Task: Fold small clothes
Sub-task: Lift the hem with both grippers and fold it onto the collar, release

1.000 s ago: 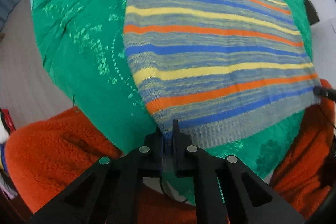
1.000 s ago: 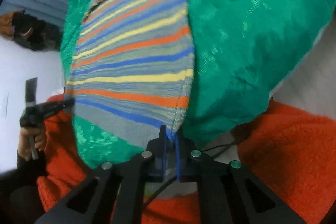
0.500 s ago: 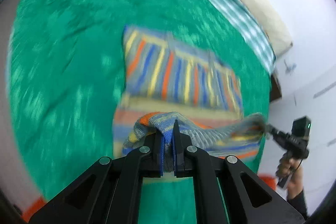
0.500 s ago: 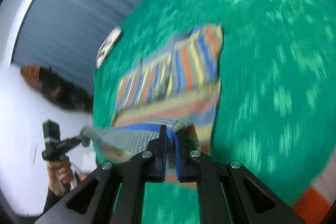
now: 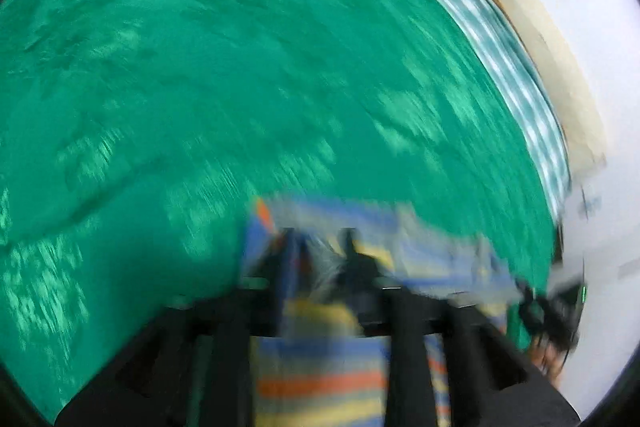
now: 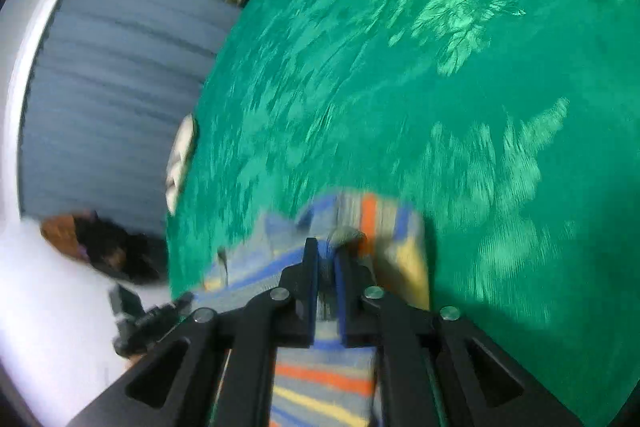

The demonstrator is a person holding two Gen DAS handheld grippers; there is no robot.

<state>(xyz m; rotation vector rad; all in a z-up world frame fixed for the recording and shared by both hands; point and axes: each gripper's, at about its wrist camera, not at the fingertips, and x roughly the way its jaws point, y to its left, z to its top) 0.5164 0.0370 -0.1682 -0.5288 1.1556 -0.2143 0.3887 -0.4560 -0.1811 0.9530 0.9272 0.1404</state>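
Note:
A striped knit garment (image 5: 320,383) in grey, blue, yellow and orange lies on the green bedspread (image 5: 240,67), its near part folded over towards the far part. My left gripper (image 5: 320,259) is at its folded edge; the view is blurred and its jaws show a gap with cloth between them. My right gripper (image 6: 326,263) is shut on the same garment (image 6: 320,379) at its other corner. Each gripper shows in the other's view, the right one (image 5: 548,311) and the left one (image 6: 148,315).
The green bedspread (image 6: 440,67) fills both views. A small patterned pillow (image 6: 182,155) lies at its far edge. A teal checked sheet (image 5: 516,75) and pale bed edge run along the right. Grey curtains (image 6: 112,87) hang behind.
Both grippers lifted the garment's hem off the near bed edge and carried it forward over the rest of the garment. The left jaws now look further apart.

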